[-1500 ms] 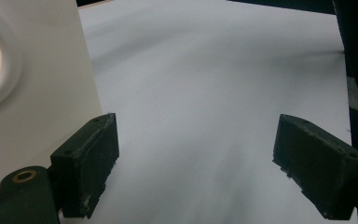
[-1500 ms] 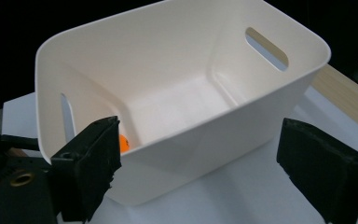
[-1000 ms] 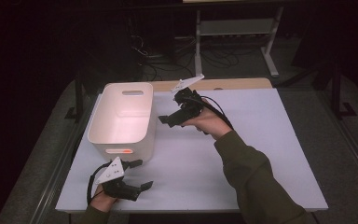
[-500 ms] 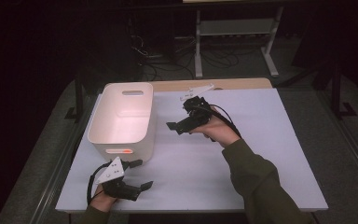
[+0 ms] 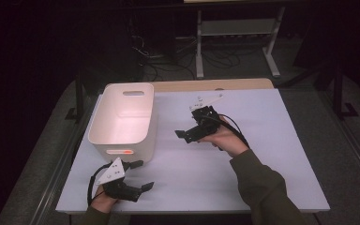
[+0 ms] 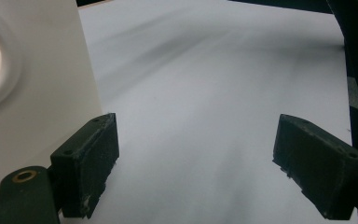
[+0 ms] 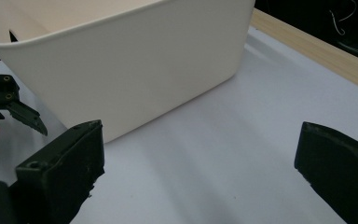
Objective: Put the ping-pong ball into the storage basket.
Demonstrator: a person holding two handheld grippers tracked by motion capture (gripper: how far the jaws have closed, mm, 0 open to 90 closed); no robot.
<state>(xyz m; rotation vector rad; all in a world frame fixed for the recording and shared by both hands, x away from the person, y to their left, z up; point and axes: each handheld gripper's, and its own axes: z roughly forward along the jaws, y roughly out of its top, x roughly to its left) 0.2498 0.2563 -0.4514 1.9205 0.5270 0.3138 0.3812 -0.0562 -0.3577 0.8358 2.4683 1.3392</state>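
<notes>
High view: we see the white rectangular plastic bin (image 5: 122, 119) on the white table sheet (image 5: 272, 140), left of centre. Our right gripper (image 5: 186, 135) hovers beside it, jaws apart; left gripper (image 5: 143, 176) sits near the front edge, also spread. Left gripper view: jaws wide, bin wall at left. Right gripper view: jaws wide, bin ahead.

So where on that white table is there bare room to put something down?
The widest patch is right of the right gripper, out to the table edge. More lies between both grippers. It is crowded where the left gripper sits by the white bin.
</notes>
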